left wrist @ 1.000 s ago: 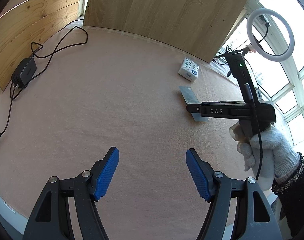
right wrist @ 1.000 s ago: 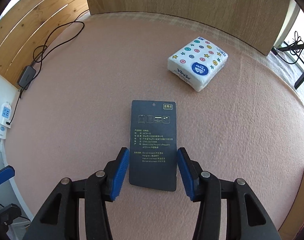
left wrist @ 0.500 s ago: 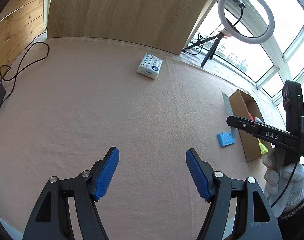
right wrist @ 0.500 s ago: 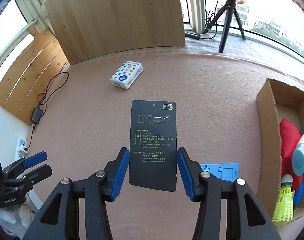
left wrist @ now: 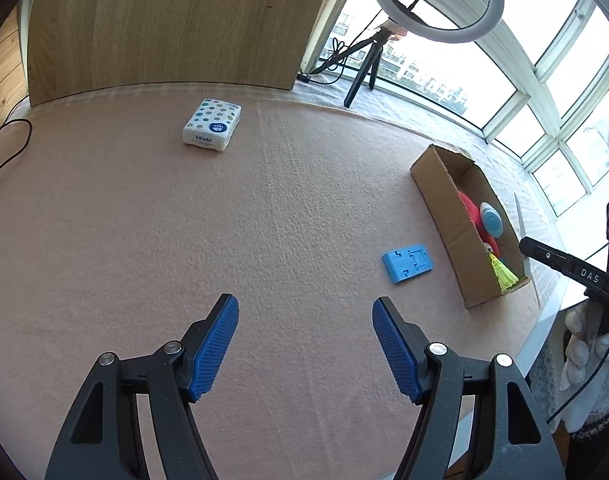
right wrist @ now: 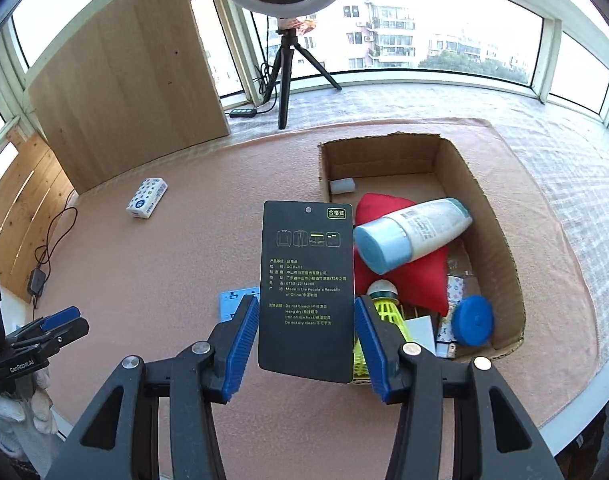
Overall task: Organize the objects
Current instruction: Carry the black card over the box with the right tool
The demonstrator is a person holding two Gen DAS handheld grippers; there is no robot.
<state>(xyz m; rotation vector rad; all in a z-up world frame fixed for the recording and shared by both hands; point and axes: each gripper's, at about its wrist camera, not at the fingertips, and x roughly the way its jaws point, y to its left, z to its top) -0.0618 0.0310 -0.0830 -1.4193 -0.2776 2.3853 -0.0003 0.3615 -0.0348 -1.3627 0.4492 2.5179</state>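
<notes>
The right gripper (right wrist: 306, 330) is clamped on a black card (right wrist: 306, 292), one blue pad pressing each long edge so the card stands flat and face-up between them, printed side toward the camera. Held that way it can simply be released over the cardboard box (right wrist: 500, 236), which lies at about one o'clock from the gripper in the right wrist view; the card's far edge already overlaps the box's near left corner. Inside the box sit a red pouch (right wrist: 408, 276), a white bottle (right wrist: 416, 236) with a pale blue cap, a yellow shuttlecock (right wrist: 388, 312) and a blue lid (right wrist: 473, 320), so the box looks to be the collecting place.

The left gripper (left wrist: 305, 346) hangs over the pink mat (left wrist: 184, 240) with its jaws apart and nothing between them. Still loose on the mat are a blue stand (left wrist: 407, 262) at one o'clock, just beside the box, and a tissue pack (left wrist: 212, 125) at eleven o'clock, well apart. Those two probably go in next.
</notes>
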